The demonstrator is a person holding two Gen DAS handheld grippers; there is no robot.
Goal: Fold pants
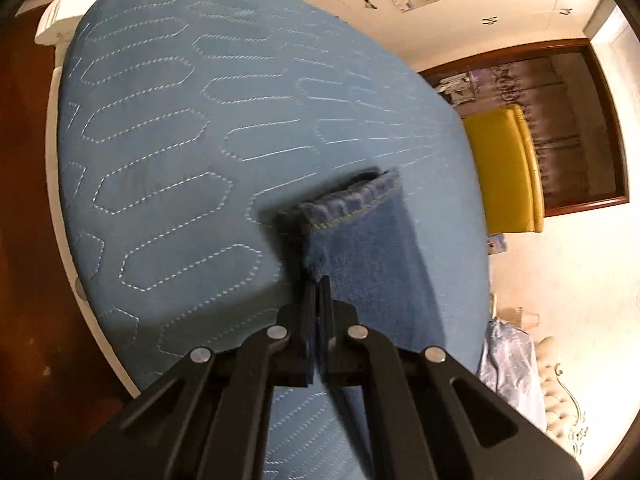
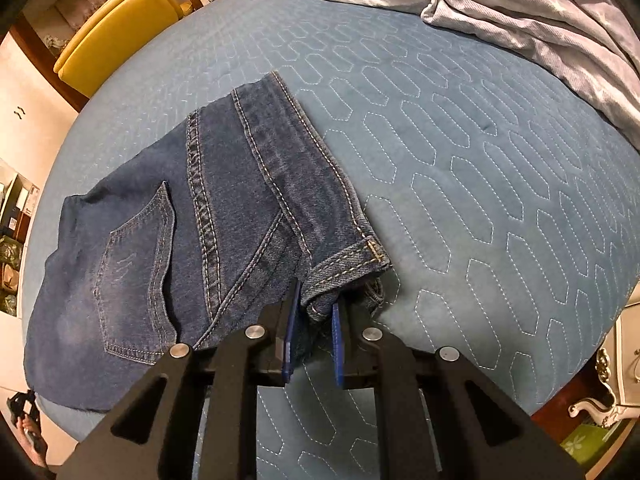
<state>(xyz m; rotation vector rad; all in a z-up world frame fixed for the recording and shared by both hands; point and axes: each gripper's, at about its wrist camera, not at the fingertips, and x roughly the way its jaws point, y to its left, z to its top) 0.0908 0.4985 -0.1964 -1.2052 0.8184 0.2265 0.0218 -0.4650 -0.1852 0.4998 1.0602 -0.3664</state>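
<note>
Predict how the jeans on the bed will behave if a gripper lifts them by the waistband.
The jeans would probably sag and unfold, since they lie in soft layers on the quilted bed. Thick seams suggest moderate weight. The hem hangs limp from the left gripper.

The pants [image 2: 192, 220] lie folded on the bed [image 2: 460, 160], toward its left side in the right wrist view, waistband nearest the camera. The right hand-held gripper [image 2: 314, 312] sits at the near waistband corner, one finger on either side of the cloth. A blanket [image 2: 500, 4] lies bunched at the bed's far right. A chair [image 2: 116, 28] stands beyond the far left edge. In the left wrist view, the left hand-held gripper [image 1: 319, 280] pinches a hem of the pants [image 1: 360, 248] above the bed [image 1: 180, 140], chair [image 1: 504, 168] to the right
</note>
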